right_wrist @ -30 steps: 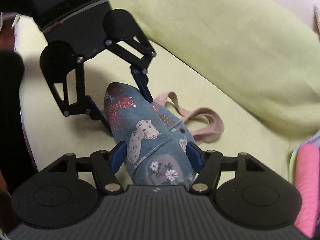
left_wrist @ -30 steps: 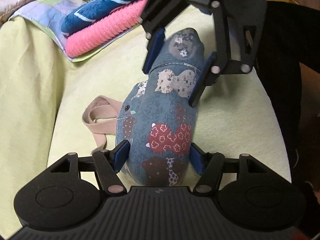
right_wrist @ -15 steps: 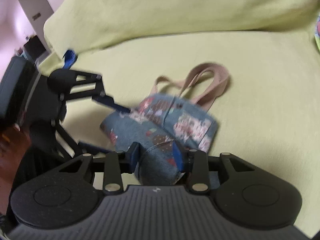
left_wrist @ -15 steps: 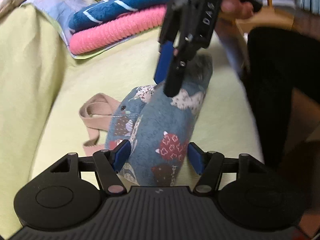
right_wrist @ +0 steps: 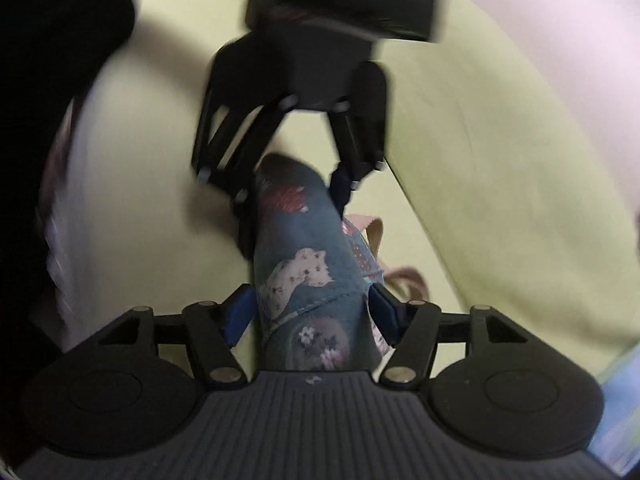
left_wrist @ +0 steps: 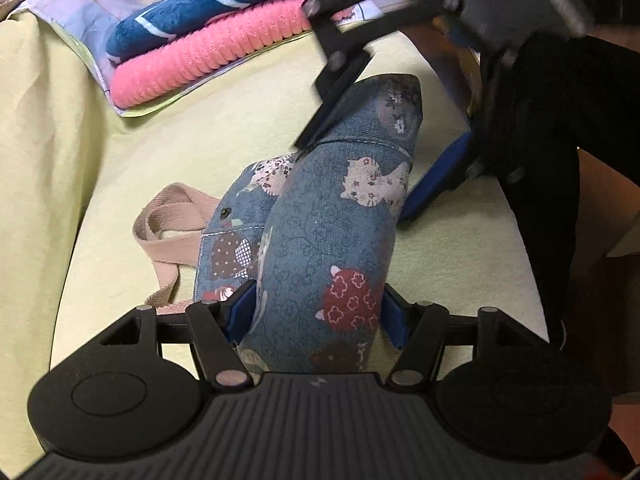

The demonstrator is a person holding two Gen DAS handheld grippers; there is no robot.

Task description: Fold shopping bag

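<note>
Holding the rolled shopping bag at 6 o'clock, left gripper jaws clamp it; right gripper jaws, just reopening, straddle its 12 o'clock end, handles still loose.

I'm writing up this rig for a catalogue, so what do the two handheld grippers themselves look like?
Both match: the left gripper and the right gripper are matte black plastic, each with a ribbed base plate, two round discs at the sides, and scissor-style linkage bars joined by silver rivets. The fingers carry flat blue pads. No cables show.
</note>
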